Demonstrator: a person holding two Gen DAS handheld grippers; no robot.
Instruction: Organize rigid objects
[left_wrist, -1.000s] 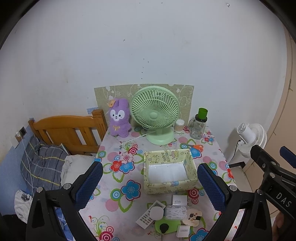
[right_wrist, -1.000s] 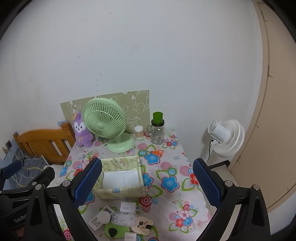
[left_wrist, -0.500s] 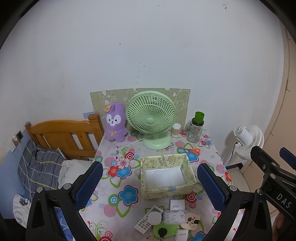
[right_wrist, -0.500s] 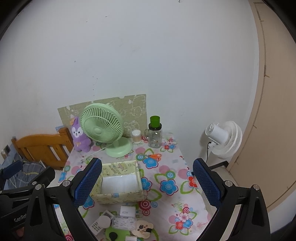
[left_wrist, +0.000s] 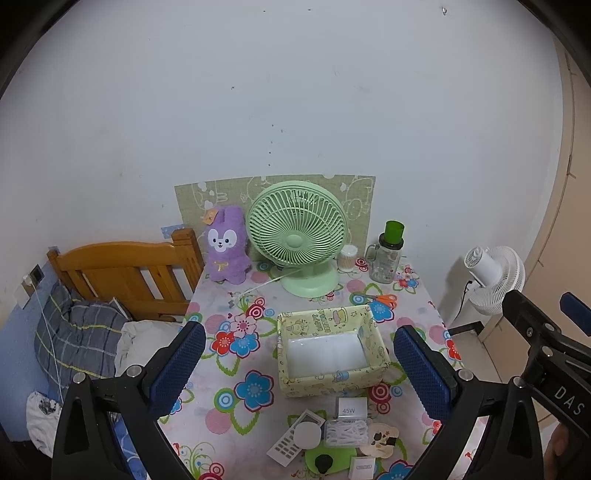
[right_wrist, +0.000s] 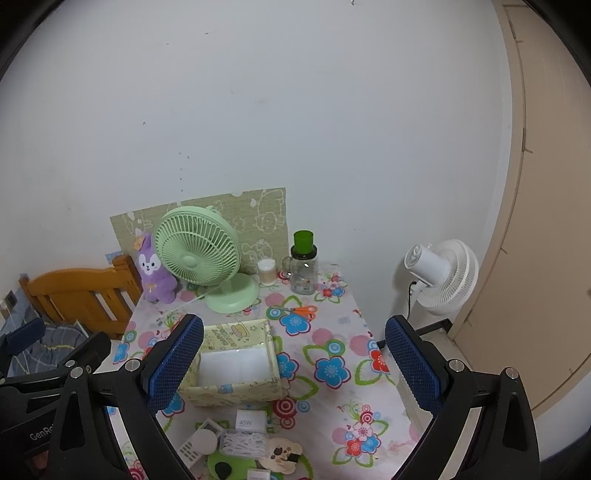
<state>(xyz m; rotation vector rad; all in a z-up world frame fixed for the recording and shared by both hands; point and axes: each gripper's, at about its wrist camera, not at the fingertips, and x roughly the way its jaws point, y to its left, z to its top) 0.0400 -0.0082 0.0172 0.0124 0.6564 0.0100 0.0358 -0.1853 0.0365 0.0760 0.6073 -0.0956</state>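
White wall fills most of both views, and below it a small table (left_wrist: 221, 369) covered with a flowered cloth is seen from above. At its far edge a purple plush rabbit (left_wrist: 225, 251), a mint-green desk fan (left_wrist: 297, 236), a small jar of cotton swabs (left_wrist: 348, 257) and a glass bottle with a green cap (left_wrist: 386, 253) are lined up against a patterned panel. Orange-handled scissors (left_wrist: 380, 298) lie in front of the bottle. A pale yellow printed storage box (left_wrist: 330, 350) is set in the middle of the table, and only its white bottom is seen inside. The small rigid items are gathered just before the box at the near edge: a white 45W charger (left_wrist: 351, 408), a white remote control (left_wrist: 291, 437) with a round white puck (left_wrist: 306, 435) resting on it, a clear case of white cable (left_wrist: 345, 432), a green disc with a black knob (left_wrist: 327, 458), a cream-coloured oval piece (left_wrist: 380, 437) and a small white box (left_wrist: 362, 467). The left gripper (left_wrist: 299, 369) is held wide apart above the table with nothing between its blue pads, and the right gripper (right_wrist: 293, 363) is likewise spread wide and empty. A wooden bed frame (left_wrist: 122, 273) with bedding stands left of the table, and a white floor fan (right_wrist: 441, 277) stands to its right near a beige door.
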